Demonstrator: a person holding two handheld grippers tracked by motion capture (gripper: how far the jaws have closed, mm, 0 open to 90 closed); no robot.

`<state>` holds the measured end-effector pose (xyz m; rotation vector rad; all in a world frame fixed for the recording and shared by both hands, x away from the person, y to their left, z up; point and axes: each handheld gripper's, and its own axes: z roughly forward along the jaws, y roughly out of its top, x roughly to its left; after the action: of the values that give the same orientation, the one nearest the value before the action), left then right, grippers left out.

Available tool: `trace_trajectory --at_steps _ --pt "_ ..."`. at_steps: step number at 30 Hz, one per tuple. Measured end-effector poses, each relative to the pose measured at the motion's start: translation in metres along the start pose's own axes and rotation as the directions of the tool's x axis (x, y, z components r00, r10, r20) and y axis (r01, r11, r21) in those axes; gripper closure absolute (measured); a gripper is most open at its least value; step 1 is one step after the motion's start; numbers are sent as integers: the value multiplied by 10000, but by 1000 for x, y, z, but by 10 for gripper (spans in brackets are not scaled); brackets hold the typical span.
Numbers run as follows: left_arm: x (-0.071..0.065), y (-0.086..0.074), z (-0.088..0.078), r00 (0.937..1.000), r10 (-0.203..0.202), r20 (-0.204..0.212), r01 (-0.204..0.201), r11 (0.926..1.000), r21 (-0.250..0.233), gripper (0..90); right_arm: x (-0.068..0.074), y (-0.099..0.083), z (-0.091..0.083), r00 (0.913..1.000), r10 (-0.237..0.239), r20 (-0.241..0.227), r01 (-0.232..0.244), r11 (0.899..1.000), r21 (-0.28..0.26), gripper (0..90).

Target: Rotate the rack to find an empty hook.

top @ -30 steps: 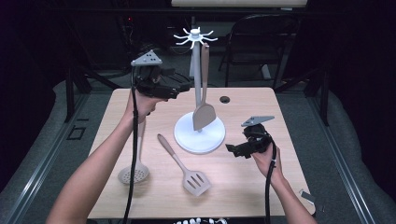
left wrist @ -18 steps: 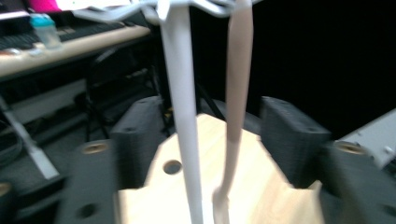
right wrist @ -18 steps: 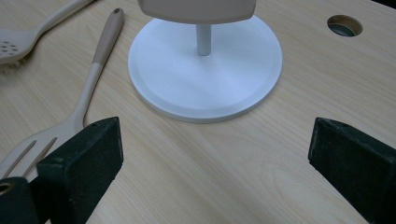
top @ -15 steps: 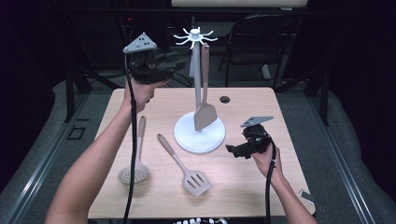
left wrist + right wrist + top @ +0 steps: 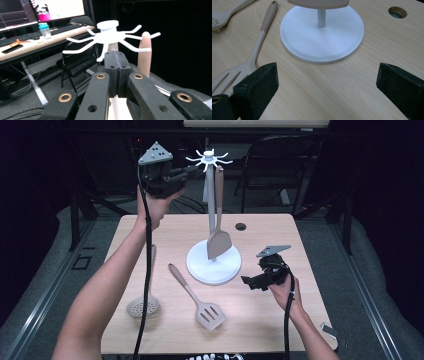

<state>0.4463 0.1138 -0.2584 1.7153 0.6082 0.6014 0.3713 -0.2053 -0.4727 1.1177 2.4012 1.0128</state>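
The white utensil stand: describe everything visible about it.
The white utensil stand looks like matte painted metal: a round flat base resting on the wooden table, a thin upright pole, and a capped top ring of curved hooks. It stands upright near the table's middle. One beige turner hangs from a hook, blade down over the base. The left gripper, jaws shut and empty, hovers beside the hooks.

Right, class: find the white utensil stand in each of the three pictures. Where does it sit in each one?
High view: the white stand rises from the middle of the table.
Left gripper view: its hooked crown is at upper centre.
Right gripper view: its round base is at upper centre.
Shared landmark: the beige turner hanging from the stand.
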Motion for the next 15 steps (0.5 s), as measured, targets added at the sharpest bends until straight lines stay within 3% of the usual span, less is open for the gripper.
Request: trace_trajectory --at_steps 15 --pt "7 1 4 9996 -83 -269 80 9999 -102 900 1 -1 3 10000 -51 -6 51 9999 98 40"
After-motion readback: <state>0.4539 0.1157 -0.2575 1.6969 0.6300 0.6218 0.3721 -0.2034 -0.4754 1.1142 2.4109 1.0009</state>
